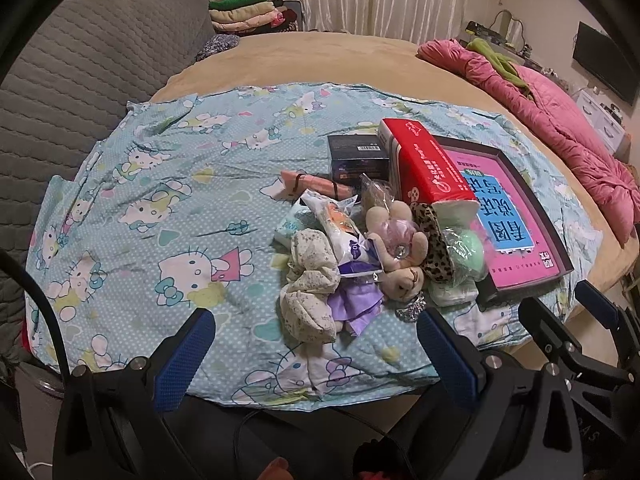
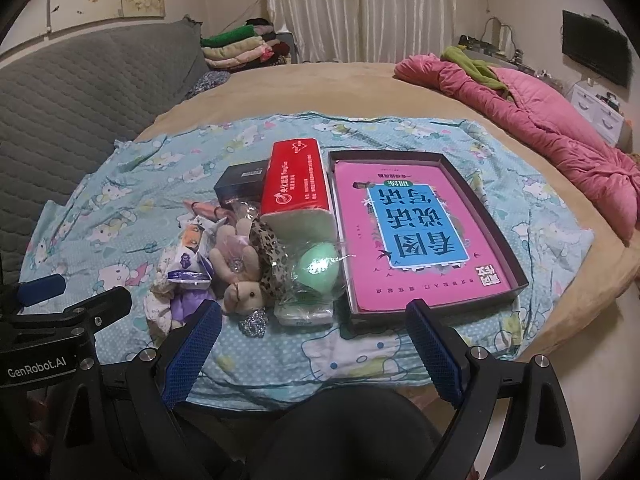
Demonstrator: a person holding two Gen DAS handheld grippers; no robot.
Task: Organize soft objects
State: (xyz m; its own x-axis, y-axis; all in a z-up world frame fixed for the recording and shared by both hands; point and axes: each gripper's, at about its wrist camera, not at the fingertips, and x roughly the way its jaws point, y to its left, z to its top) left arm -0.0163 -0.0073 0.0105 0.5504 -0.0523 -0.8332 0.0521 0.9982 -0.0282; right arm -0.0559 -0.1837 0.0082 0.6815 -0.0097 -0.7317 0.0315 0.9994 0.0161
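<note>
A heap of soft things lies on the Hello Kitty cloth (image 1: 132,184) (image 2: 132,168): a beige plush doll (image 1: 400,264) (image 2: 240,276) in a purple dress, a floral scrunchie (image 1: 310,292), a leopard-print scrunchie (image 1: 434,240) (image 2: 274,256), a green sponge in clear wrap (image 1: 468,246) (image 2: 318,268), and a white snack packet (image 1: 340,228). A red tissue pack (image 1: 424,168) (image 2: 298,176) lies behind them. My left gripper (image 1: 316,328) is open just short of the heap. My right gripper (image 2: 314,316) is open in front of the sponge, empty.
A dark shallow box (image 1: 520,160) (image 2: 496,232) holding a pink book stands right of the heap. A small black box (image 1: 358,158) (image 2: 242,184) sits behind. A pink quilt (image 2: 540,120) lies far right, a grey sofa cover (image 1: 80,80) left, folded clothes (image 2: 240,46) at the back.
</note>
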